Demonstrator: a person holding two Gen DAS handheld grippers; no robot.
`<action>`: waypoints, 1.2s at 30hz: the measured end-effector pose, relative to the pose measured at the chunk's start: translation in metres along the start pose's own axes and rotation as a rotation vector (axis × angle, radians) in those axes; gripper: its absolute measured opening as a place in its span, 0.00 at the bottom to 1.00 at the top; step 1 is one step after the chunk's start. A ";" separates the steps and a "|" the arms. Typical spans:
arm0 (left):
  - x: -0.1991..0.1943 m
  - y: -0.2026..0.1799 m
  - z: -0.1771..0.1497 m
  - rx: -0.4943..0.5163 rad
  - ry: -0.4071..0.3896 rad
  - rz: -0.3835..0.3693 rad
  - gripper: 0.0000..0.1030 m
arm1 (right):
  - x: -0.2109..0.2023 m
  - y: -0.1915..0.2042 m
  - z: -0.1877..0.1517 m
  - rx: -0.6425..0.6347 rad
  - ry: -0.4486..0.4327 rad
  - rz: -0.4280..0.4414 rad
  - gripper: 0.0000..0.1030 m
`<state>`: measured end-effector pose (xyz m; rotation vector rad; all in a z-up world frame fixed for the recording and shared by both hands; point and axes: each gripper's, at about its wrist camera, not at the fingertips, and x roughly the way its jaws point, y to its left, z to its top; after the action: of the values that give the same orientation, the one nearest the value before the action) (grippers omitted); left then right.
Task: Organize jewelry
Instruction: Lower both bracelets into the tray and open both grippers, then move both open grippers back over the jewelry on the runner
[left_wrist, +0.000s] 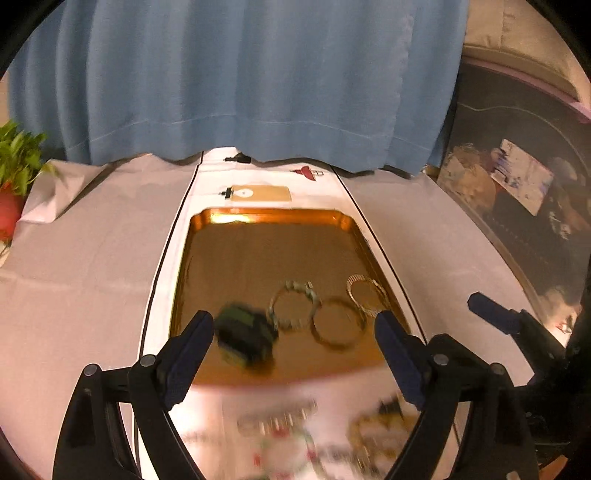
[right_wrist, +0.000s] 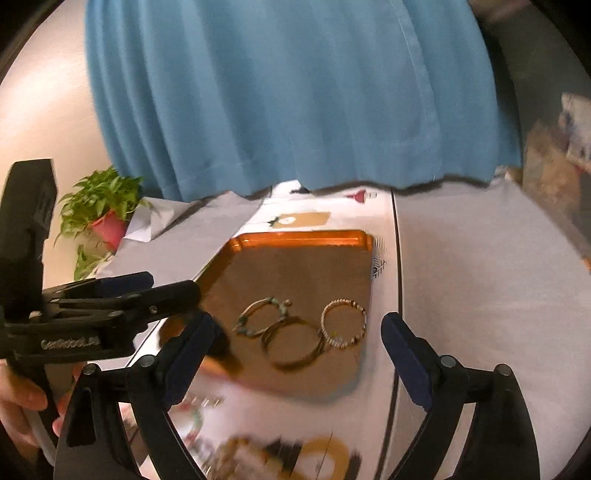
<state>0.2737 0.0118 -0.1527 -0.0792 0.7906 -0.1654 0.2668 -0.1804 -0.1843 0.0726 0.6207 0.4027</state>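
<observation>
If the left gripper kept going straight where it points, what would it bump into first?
Probably the dark blurred thing lying in the gold tray, just by the left gripper's left finger, or the plain bangle near the middle. Depth is hard to judge, and the jaws are open and empty.

Jewelry on a copper-coloured tray

Three bangles lie flat at the tray's (left_wrist: 207, 218) near right: a green-beaded one (left_wrist: 293, 304), a plain gold one (left_wrist: 338, 325) touching it, a ribbed one (left_wrist: 365, 293) farthest right. A dark green blurred piece (left_wrist: 243, 338) sits to their left.
</observation>
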 end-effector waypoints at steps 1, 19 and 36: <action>-0.012 -0.003 -0.008 0.001 -0.003 -0.006 0.84 | -0.016 0.008 -0.004 -0.019 0.001 -0.007 0.89; -0.195 -0.038 -0.119 0.098 -0.159 0.026 0.99 | -0.228 0.070 -0.085 -0.052 -0.136 -0.136 1.00; -0.203 -0.010 -0.172 -0.065 -0.169 0.050 0.99 | -0.221 0.069 -0.138 -0.104 -0.155 -0.087 0.99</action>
<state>0.0097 0.0369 -0.1299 -0.1335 0.6284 -0.0844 -0.0002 -0.2101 -0.1615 -0.0228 0.4474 0.3408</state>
